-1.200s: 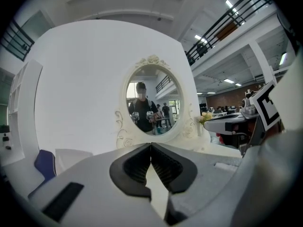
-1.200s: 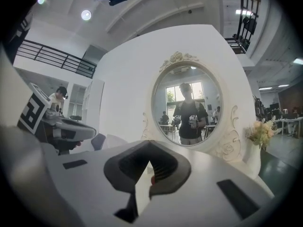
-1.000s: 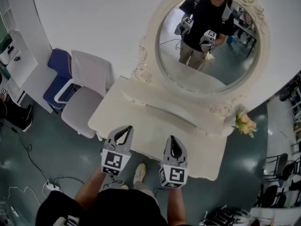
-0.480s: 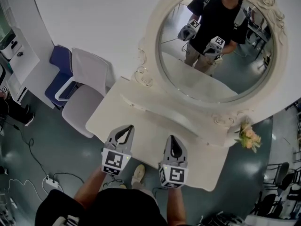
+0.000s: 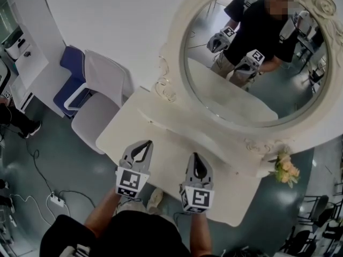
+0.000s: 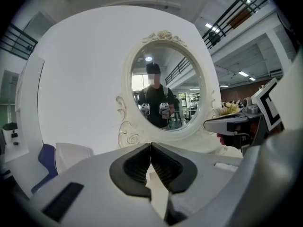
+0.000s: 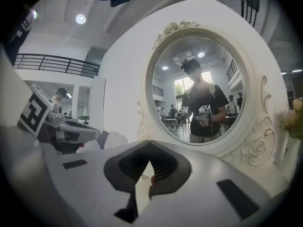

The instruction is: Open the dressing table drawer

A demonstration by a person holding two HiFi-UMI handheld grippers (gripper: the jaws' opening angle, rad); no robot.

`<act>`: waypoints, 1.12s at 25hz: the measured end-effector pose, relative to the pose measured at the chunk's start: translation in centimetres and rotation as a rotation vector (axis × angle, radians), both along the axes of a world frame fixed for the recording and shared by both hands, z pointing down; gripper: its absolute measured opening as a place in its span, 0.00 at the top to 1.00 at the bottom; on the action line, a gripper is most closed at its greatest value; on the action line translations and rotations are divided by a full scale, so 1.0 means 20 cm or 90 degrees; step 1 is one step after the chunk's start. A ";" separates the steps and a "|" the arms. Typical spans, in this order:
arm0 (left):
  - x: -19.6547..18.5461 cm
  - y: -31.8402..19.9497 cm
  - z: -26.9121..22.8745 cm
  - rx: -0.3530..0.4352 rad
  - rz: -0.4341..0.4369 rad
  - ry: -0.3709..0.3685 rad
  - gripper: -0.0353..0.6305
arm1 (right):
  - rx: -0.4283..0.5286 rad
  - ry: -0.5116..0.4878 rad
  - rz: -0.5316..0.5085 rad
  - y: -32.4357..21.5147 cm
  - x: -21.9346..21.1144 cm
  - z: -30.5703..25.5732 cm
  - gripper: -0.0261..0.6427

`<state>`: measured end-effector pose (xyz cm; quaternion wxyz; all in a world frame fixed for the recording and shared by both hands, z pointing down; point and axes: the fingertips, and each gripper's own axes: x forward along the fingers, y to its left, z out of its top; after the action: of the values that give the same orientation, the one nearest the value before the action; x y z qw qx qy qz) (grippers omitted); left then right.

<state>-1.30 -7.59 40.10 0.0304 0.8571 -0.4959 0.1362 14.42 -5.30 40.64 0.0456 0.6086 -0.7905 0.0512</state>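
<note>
The cream dressing table (image 5: pixel 161 127) stands below its oval mirror (image 5: pixel 257 63). Its drawer front is hidden under the tabletop in the head view and behind the gripper bodies in both gripper views. My left gripper (image 5: pixel 140 146) and right gripper (image 5: pixel 195 158) hover side by side over the table's near edge, pointing at the mirror. On the left gripper (image 6: pixel 151 145) the jaws are shut, tips touching, nothing between them. The right gripper (image 7: pixel 150 144) is likewise shut and empty. Each gripper shows at the side of the other's view: the right gripper (image 6: pixel 222 125), the left gripper (image 7: pixel 80 134).
A white chair (image 5: pixel 99 98) and a blue chair (image 5: pixel 72 74) stand left of the table. A flower bunch (image 5: pixel 286 170) sits at its right end. Cables and a power strip (image 5: pixel 53 199) lie on the floor at left. My shoe (image 5: pixel 156 197) is under the table's edge.
Both grippers have moved forward toward the dressing table together, and the table and mirror now look nearer. The jaws of both have stayed shut.
</note>
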 end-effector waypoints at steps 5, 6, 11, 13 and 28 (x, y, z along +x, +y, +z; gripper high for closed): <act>-0.01 -0.07 0.03 -0.002 -0.009 -0.006 0.94 | -0.008 -0.002 -0.006 -0.07 0.00 0.03 0.96; -0.01 -0.08 0.05 -0.005 -0.011 -0.006 0.94 | -0.010 -0.003 -0.008 -0.09 -0.01 0.05 0.96; -0.02 -0.17 0.12 -0.020 -0.010 -0.006 0.94 | -0.023 -0.002 -0.013 -0.17 -0.04 0.12 0.96; -0.02 -0.21 0.17 -0.028 -0.007 -0.007 0.94 | -0.032 -0.001 -0.012 -0.19 -0.06 0.15 0.96; -0.11 -0.47 0.56 -0.083 0.010 -0.009 0.94 | -0.083 -0.012 0.021 -0.39 -0.15 0.53 0.96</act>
<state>-3.52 -16.99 51.34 0.0817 0.8560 -0.4797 0.1744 11.46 -13.07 51.24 0.0769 0.6167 -0.7758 0.1093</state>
